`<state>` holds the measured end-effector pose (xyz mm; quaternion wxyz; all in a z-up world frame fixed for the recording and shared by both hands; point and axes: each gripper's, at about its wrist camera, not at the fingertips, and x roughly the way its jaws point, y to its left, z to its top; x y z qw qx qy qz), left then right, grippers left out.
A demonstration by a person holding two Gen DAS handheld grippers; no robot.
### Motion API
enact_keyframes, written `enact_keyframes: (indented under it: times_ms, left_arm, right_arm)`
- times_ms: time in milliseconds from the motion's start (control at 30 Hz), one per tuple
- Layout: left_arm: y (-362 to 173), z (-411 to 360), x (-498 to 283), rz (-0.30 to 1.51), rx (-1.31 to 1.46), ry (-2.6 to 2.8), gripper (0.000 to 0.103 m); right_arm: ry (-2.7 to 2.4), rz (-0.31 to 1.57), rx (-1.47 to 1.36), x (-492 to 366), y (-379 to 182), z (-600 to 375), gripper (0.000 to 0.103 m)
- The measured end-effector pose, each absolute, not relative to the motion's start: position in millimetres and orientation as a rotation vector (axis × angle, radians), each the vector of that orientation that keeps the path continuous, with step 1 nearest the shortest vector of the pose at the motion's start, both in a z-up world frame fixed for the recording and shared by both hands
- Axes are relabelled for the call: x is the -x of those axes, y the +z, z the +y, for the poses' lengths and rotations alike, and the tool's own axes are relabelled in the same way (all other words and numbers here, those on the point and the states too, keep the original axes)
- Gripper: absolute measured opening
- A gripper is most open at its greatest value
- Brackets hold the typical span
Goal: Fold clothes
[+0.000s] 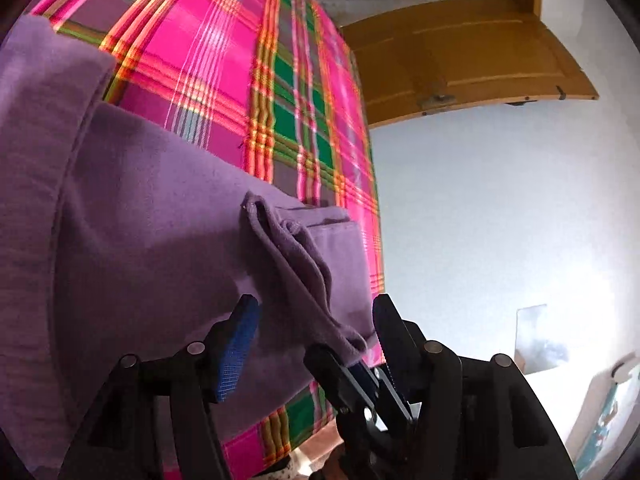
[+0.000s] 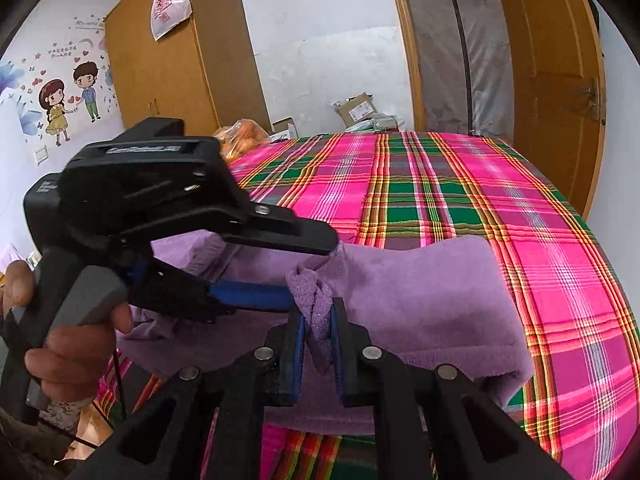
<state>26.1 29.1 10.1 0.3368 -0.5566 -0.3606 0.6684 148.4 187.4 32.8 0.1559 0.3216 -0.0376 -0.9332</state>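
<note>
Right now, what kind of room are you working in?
Most likely a home bedroom: the purple garment lies on a bed with a plaid sheet, beside a wooden wardrobe and cartoon wall stickers.

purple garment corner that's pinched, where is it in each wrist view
Left wrist view: the bunched purple garment corner runs from centre to lower middle, into the right tongs crossing between the open left tongs.
Right wrist view: the corner sits lower centre, clamped in the right tongs.
Shared landmark: the plaid bedsheet.
</note>
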Motion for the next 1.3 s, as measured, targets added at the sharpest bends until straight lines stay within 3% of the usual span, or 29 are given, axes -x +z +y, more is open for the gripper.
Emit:
enact_keyframes:
  times_ms: [333,400,533,633,933,1300]
  left_arm:
    - [-6,42,-15,-0.953,1.523,1.729,0.06]
    - [-7,44,-14,-0.953,1.516,1.728,0.053]
    - [-12,47,-11,-0.926,1.531,1.739,0.018]
    - [-12,47,-11,-0.919,1.52,1.743,0.013]
    - [-8,45,-7,-0.937,1.478,1.727,0.01]
    - [8,36,-13,-0.976,1.41,1.68,0.009]
  right_arm:
    - [-2.647,-0.116,-0.93,-153,29,189,0.014]
    - [-2.644,-0.118,-0.932,-155,28,189,0.014]
    - [-2.636,-0.121,-0.945,-154,26,190,0.015]
    - [-2.636,-0.116,-0.962,-154,25,192,0.015]
    - [-2.696,-0.095,-0.943,-164,30,207,0.039]
    - [-2.889,0.037,-0.921,-200,30,238,0.049]
